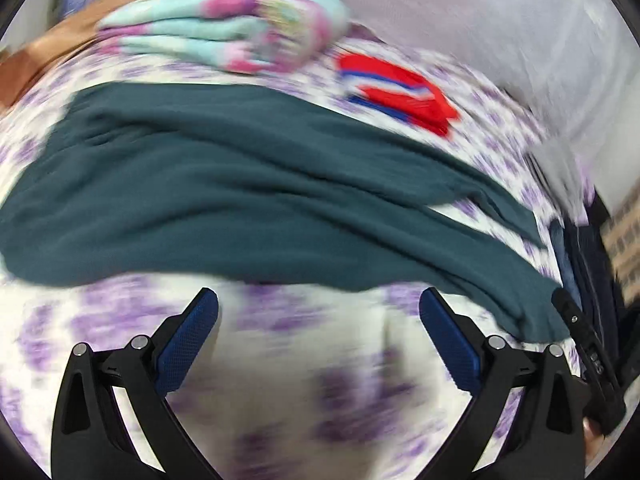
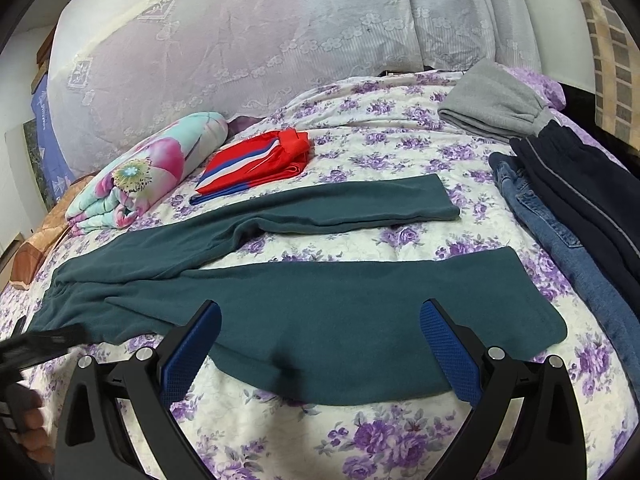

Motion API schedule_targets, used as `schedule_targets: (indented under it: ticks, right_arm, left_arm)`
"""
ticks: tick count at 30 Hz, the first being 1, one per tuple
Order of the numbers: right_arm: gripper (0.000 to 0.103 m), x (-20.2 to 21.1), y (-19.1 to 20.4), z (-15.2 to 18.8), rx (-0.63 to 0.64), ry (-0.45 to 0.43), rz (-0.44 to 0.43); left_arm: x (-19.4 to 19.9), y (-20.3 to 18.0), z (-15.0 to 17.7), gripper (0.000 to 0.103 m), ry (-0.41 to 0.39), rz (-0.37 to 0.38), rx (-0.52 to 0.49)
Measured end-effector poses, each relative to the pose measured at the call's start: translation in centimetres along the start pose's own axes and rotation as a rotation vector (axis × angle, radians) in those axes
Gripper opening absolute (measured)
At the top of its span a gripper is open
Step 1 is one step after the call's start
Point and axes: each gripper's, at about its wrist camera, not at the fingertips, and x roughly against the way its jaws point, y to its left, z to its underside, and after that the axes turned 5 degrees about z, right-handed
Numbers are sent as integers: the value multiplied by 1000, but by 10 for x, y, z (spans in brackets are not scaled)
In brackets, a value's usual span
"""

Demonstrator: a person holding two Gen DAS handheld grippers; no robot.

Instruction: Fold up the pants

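Observation:
Dark teal pants (image 2: pixel 320 312) lie spread flat on the purple-flowered bedspread (image 2: pixel 360 236), waist at the left, both legs running right and parted. My right gripper (image 2: pixel 320 312) is open and empty, its blue pads over the near leg. In the blurred left wrist view the same pants (image 1: pixel 240 192) stretch across the bed. My left gripper (image 1: pixel 318 300) is open and empty just short of the pants' near edge. The other gripper (image 1: pixel 584 352) shows at the right edge of that view.
A folded red, white and blue garment (image 2: pixel 256 164) and a rolled floral blanket (image 2: pixel 148 168) lie beyond the pants. Folded grey pants (image 2: pixel 492 100), jeans (image 2: pixel 560 232) and dark navy pants (image 2: pixel 592 184) lie along the right. A white lace cover (image 2: pixel 260 32) stands behind.

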Motion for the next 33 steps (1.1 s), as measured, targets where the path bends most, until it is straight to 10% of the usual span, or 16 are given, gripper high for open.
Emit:
schedule_targets:
  ticks: [7,13,16,17,22,29,33]
  right_arm:
    - [100,-1,1,-2,-16,27,-16]
    - [100,22,2,-8,17,-18,-16]
    - [100,36,-11,-10,39,-43,42]
    - [100,38,-20,-9,43,-30,81]
    - [100,27,-80,-6,6,112,244]
    - [66,-28,-121,-7,-105,316,128]
    - [5,-49,-117,-12,-109,330,95]
  left_arm:
    - [55,116,-6,97,-40,-217,189]
    - [37,175,-24,81,13,-185,366]
    - [30,175,-36,35,-13,-238,352]
    - [29,175,-39,5,-20,-218,368]
    - [28,168,-39,3,-40,-229,341]
    - [22,165,-40,4,-31,-233,329]
    - [15,163,-41,4,-30,-256,319]
